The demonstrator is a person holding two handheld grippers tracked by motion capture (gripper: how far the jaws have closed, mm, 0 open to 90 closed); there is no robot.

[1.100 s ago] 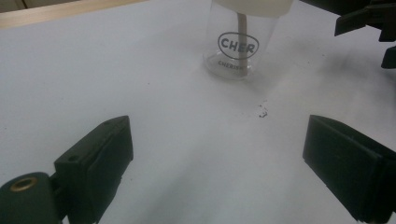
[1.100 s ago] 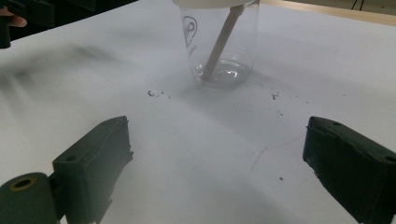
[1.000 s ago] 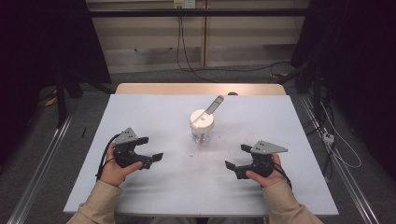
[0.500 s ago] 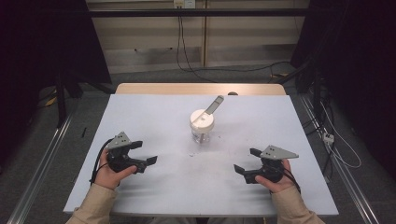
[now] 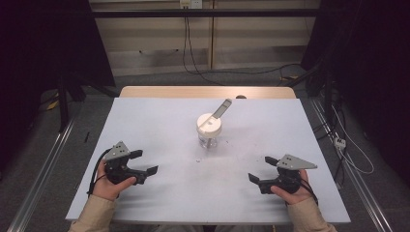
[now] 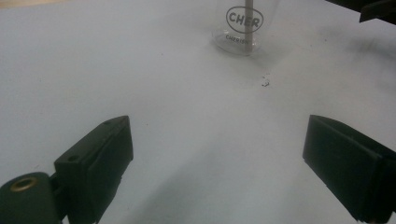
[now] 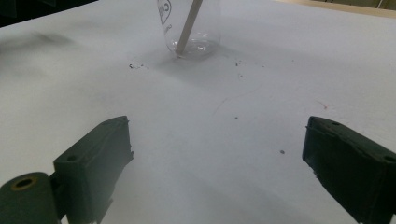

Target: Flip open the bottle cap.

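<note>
Clear glass jar stands upright on the white table sheet, capped with a round cream lid. A flat grey-beige handle sticks out through the lid, tilted; in the high view its long axis runs up and away toward the far right, ending above the jar's far side. In the left gripper view the jar wall is transparent, printed with an oval logo reading "CHER", and a thin pale stem runs down inside to the base. In the right gripper view the same stem leans inside the glass and meets the round bottom.

Left gripper: black matte jaws spread wide apart, nothing between them, held in the left hand low over the sheet. The jar sits ahead of it and off to its right, well apart. Right gripper: jaws likewise spread, holding nothing, in the right hand; the jar lies ahead and to its left, well apart. Grey triangular plates top both.

Sheet surface is smooth, with small dark specks scattered just beside the jar base. A bare wood strip shows along the far table edge. Open sheet lies between the two grippers and between each and the jar; each gripper is near its own side edge and the near edge.
</note>
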